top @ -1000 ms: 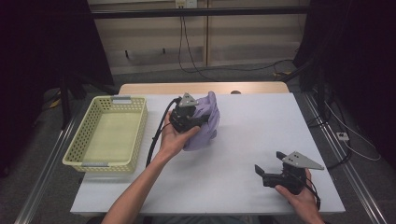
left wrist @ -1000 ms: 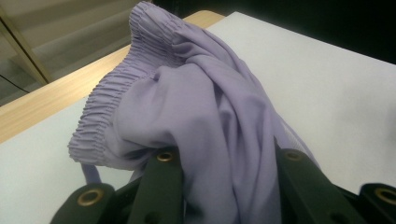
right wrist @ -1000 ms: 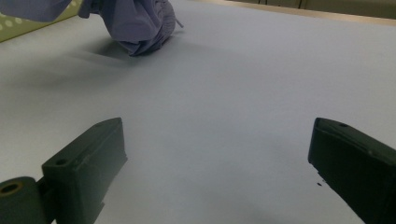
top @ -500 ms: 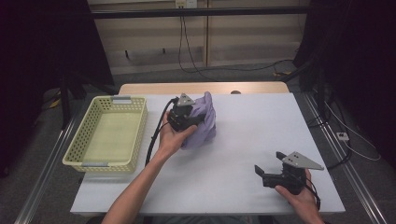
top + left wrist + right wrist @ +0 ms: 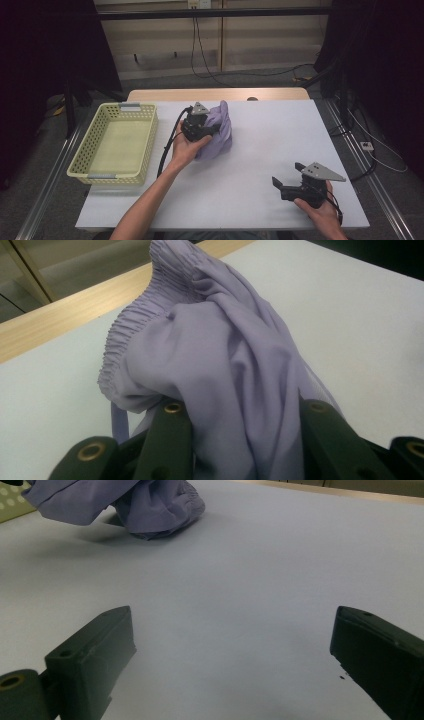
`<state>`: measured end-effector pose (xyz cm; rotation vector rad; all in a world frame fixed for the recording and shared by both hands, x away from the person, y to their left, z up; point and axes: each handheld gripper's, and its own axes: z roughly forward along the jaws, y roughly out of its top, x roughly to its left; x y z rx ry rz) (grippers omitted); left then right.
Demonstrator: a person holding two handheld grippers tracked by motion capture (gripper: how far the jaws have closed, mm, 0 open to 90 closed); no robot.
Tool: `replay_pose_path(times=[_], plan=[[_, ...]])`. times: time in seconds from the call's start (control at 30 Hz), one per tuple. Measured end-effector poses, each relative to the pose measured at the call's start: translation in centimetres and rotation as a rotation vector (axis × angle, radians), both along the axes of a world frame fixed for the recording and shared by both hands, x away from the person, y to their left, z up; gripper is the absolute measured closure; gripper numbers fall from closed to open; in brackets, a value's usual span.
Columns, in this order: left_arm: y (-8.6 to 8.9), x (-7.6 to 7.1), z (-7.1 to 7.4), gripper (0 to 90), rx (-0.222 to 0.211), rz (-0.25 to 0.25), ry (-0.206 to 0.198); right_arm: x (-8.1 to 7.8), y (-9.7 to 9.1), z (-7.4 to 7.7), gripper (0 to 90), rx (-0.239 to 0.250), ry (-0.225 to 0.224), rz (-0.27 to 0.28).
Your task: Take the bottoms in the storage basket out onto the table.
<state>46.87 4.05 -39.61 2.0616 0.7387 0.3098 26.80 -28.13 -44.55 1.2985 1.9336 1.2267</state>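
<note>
Purple garment (image 5: 216, 131) sits bunched at mid-table, far of centre, just right of the yellow basket (image 5: 116, 142); part of it is lifted, the lower folds rest on the white table (image 5: 260, 165). Left gripper (image 5: 207, 131) is clamped on it: in the left gripper view the cloth (image 5: 220, 365) is pinched between both black jaws, with the elastic waistband standing up above the grip. Right gripper (image 5: 287, 177) rests near the right front edge, jaws wide apart with nothing between them, well apart from the cloth; in the right gripper view the garment (image 5: 150, 505) lies far off to the left. Step in hand looks like carrying the garment to the basket. To do it well: keep the clamp firm, since the fabric is thin and slippery and could slide out of a loose pinch. Lift high enough that the trailing folds clear the basket's near wall rather than drag over the rim. Move left over the basket's open middle, lower until the bulk is inside, then release. Right gripper can stay parked, or come in to tuck any overhang.
</note>
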Motion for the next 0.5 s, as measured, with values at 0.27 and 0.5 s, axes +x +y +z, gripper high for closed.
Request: replay_pose_path(times=[0.27,0.5], plan=[[-1.0,-0.3,-0.9,70.3,0.031,-0.031,0.018,0.0,0.0,0.0,4.2,-0.003,0.0,0.003],[-2.1,-0.7,-1.8,67.1,0.053,-0.068,0.037,0.0,-0.1,0.0,4.2,-0.001,0.002,0.0]])
